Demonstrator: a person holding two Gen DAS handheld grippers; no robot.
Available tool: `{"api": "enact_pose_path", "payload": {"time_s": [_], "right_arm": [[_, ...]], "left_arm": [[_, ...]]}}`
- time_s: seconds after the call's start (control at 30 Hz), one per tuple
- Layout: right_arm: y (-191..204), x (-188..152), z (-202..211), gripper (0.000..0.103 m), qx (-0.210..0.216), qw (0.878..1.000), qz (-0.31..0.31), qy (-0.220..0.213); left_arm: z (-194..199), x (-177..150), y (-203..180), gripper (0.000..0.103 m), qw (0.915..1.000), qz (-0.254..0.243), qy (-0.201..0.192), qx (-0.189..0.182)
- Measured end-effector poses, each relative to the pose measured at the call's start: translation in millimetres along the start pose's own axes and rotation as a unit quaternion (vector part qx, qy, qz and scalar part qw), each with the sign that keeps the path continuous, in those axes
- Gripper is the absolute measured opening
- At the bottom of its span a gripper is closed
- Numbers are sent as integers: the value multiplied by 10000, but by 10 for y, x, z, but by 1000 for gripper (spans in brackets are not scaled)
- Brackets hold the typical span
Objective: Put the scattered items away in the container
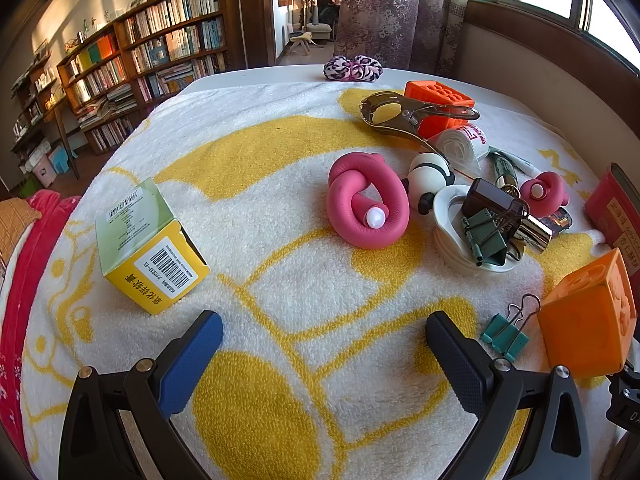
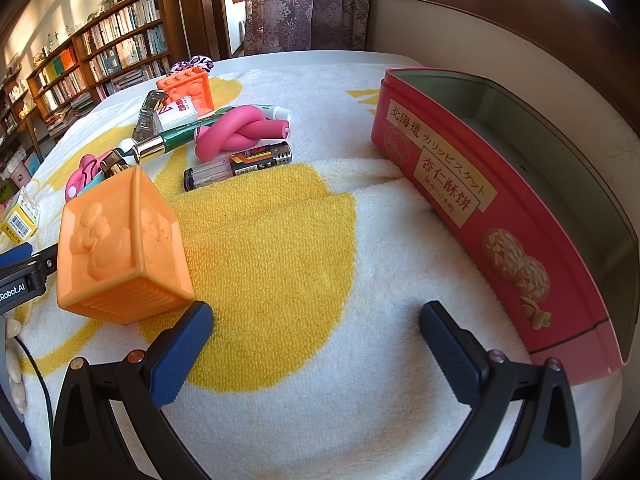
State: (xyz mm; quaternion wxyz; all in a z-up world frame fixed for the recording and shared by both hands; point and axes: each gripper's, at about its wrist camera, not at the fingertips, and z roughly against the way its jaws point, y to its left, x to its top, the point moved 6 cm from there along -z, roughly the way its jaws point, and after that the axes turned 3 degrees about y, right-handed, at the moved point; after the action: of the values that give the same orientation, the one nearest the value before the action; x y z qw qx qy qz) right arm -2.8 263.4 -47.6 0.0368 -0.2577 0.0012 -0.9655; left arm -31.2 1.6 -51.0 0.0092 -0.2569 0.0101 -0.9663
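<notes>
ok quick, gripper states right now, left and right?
Left gripper: open, nothing between the fingers, only towel below.
Right gripper: open, holding nothing; the orange cube sits just beside its left finger.

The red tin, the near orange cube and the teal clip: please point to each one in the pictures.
red tin [image 2: 460, 184]: right wrist view, on its labelled front wall.
orange cube [image 2: 120, 240]: right wrist view, on its embossed front face.
teal clip [image 1: 505, 338]: left wrist view, on its teal body.
</notes>
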Motion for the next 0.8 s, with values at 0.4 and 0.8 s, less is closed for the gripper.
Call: {"api": "enact_pose_path", "payload": {"time_s": [0.4, 0.8], "right_arm": [[-1, 1, -1, 103, 2, 10000, 3, 0], [7, -8, -1, 103, 1, 10000, 3, -1]], "left_arm": [[-1, 0, 2, 103, 10000, 34, -1, 23], [-15, 22, 29, 103, 10000, 85, -2, 28]]}}
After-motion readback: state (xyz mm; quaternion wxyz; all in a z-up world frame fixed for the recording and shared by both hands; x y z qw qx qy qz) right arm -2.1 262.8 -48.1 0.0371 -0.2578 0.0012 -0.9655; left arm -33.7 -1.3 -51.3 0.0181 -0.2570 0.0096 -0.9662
